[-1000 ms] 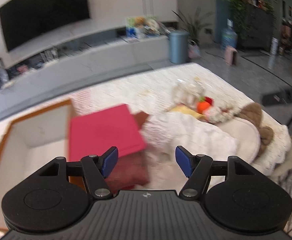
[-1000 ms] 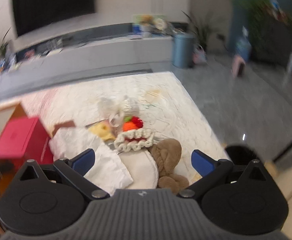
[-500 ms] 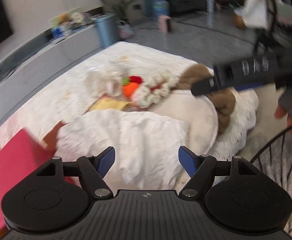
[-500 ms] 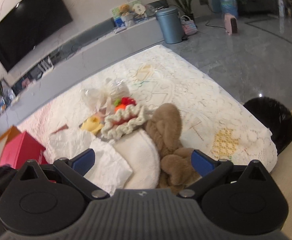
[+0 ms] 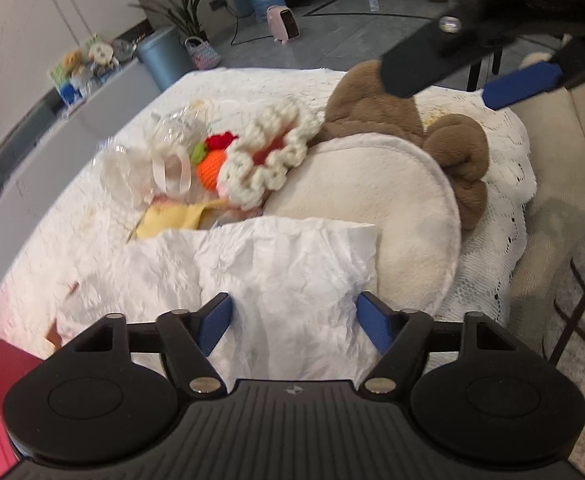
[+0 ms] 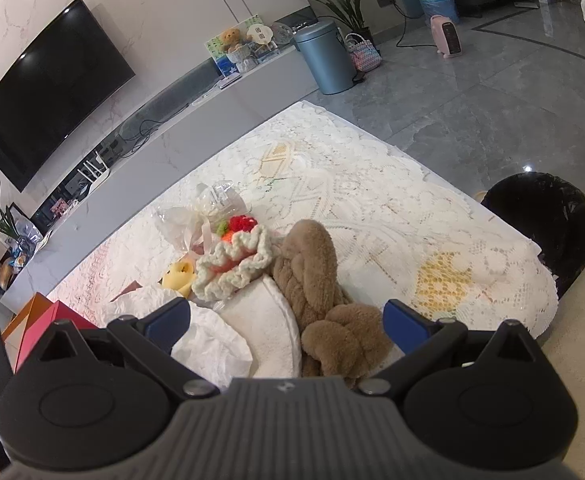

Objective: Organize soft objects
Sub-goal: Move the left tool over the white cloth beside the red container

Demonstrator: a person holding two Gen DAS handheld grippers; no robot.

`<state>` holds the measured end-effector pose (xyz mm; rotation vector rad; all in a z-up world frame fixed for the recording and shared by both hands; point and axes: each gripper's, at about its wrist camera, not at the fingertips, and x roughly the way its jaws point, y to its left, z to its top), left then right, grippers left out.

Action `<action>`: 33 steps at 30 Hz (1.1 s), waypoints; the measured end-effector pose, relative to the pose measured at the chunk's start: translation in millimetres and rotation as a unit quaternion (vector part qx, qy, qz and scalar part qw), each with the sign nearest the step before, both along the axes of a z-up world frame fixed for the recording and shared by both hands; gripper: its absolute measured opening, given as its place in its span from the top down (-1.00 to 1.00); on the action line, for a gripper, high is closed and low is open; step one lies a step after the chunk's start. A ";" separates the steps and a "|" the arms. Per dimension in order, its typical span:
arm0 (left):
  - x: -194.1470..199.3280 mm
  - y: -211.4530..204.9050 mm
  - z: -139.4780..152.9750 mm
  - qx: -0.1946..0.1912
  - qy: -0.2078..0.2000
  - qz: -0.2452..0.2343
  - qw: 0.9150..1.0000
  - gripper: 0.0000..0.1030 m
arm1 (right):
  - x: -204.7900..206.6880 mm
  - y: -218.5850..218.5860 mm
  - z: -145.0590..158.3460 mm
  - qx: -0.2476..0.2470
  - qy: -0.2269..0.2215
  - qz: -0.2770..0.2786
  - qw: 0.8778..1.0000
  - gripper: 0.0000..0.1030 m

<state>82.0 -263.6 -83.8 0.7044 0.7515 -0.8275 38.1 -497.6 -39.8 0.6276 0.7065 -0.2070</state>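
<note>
Soft, even indoor light (ceiling spots glare on the wall), heavy fisheye bending, slight left-view blur.

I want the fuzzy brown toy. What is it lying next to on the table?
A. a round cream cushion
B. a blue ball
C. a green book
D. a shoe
A: the brown toy lies along the edge of the round cream cushion, touching it; the left view shows the same.
</note>
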 end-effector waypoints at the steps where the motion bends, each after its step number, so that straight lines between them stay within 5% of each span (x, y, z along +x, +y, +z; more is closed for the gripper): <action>1: 3.6 1.5 -0.3 -0.001 0.018 0.001 1.000 -0.18 | 0.3 -0.1 -0.5 0.000 0.000 -0.001 1.000 -0.95; 3: 9.1 6.1 5.9 -0.015 0.049 0.009 0.999 0.04 | 0.6 -0.5 -1.3 0.002 0.001 -0.004 1.000 -0.95; 5: 14.7 13.0 16.3 -0.040 0.072 0.020 0.996 0.49 | 0.1 -1.7 -2.3 0.004 0.003 -0.008 1.000 -0.95; 7: 18.1 20.5 27.4 -0.063 0.093 0.030 0.993 0.63 | -0.9 -3.2 -3.0 0.006 0.003 -0.013 1.000 -0.95; 18: -0.8 38.3 98.2 -0.107 0.127 -0.014 0.986 0.73 | -3.0 -6.5 -5.9 0.039 -0.002 -0.015 0.999 -0.95; 21: 8.1 31.7 93.4 -0.054 0.070 0.020 0.996 0.72 | -2.7 -5.2 -5.9 0.048 -0.006 -0.013 0.999 -0.95; 24: 31.2 22.2 72.8 -0.006 0.033 0.077 0.996 0.71 | -1.4 -3.4 -5.6 0.036 0.000 -0.013 0.999 -0.95; 27: 51.0 16.2 57.7 0.006 0.011 0.113 0.994 0.56 | -2.1 -5.2 -7.2 0.042 0.000 -0.014 0.999 -0.95; 30: 57.0 5.3 46.5 0.042 -0.026 0.116 0.992 0.11 | -2.6 -6.2 -8.5 0.039 0.003 -0.015 0.999 -0.95; 31: 59.9 1.7 42.8 0.062 -0.016 0.121 0.991 -0.30 | -2.3 -6.2 -8.6 0.036 0.005 -0.015 0.999 -0.95; 33: 65.9 0.4 36.9 0.074 0.019 0.127 0.989 -0.46 | -1.5 -6.3 -9.2 0.033 0.008 -0.016 0.999 -0.95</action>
